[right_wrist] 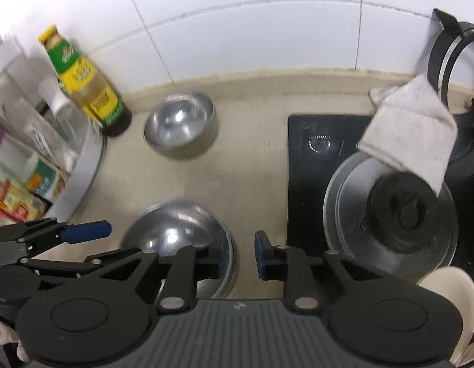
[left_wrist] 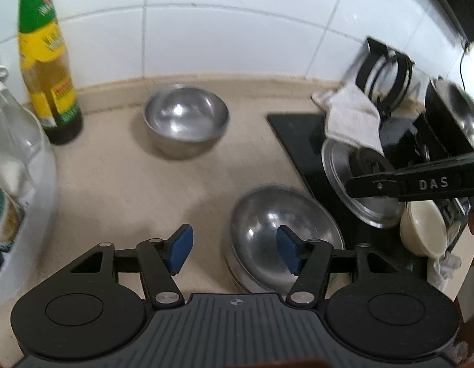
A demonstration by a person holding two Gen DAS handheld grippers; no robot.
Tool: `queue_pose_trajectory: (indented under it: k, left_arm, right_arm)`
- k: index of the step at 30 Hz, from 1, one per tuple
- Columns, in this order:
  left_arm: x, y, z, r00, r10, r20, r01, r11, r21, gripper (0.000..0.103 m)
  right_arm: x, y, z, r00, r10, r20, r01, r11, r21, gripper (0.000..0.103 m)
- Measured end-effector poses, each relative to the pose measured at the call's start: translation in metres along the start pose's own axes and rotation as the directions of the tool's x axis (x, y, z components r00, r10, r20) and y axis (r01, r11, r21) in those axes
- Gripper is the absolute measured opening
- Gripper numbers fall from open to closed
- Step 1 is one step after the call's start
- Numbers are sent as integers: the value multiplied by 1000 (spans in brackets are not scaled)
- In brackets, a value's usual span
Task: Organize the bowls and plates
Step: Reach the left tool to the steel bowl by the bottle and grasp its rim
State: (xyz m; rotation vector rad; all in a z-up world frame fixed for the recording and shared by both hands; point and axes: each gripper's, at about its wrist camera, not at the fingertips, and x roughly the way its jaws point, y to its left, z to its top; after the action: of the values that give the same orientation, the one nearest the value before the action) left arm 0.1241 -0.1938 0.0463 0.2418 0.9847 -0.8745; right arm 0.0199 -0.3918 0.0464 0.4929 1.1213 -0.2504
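Observation:
A steel bowl (left_wrist: 282, 233) (right_wrist: 175, 230), apparently nested in another, sits on the beige counter close in front. My left gripper (left_wrist: 235, 247) is open. Its jaws straddle the bowl's left rim, and neither pad presses on it. My right gripper (right_wrist: 240, 256) is open too: one pad sits inside the bowl's right rim and the other stands clear of it. The left gripper's fingers (right_wrist: 86, 232) show at the left of the right wrist view. A second steel bowl (left_wrist: 186, 119) (right_wrist: 180, 125) stands alone near the tiled wall. A cream bowl (left_wrist: 423, 230) (right_wrist: 451, 300) leans at the right.
A black cooktop (left_wrist: 298, 132) (right_wrist: 310, 168) carries a steel lid (left_wrist: 338, 168) (right_wrist: 344, 202) with a white cloth (left_wrist: 350, 116) (right_wrist: 411, 128) draped over it. An oil bottle (left_wrist: 47, 61) (right_wrist: 89, 86) stands by the wall beside a white condiment rack (left_wrist: 37, 184) (right_wrist: 83, 178).

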Motion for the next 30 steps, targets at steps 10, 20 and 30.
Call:
queue_pose_trajectory:
  k: [10, 20, 30]
  left_arm:
    - [6, 19, 26, 998, 41, 48, -38, 997, -71, 71]
    - [46, 46, 69, 993, 116, 39, -107, 978, -179, 78]
    - [106, 56, 96, 980, 190, -54, -196, 968, -154, 78]
  right_arm:
    - [15, 10, 30, 998, 54, 13, -53, 998, -18, 21]
    - [62, 24, 88, 998, 57, 14, -56, 997, -44, 28]
    - [125, 25, 128, 996, 60, -60, -66, 994, -89, 32]
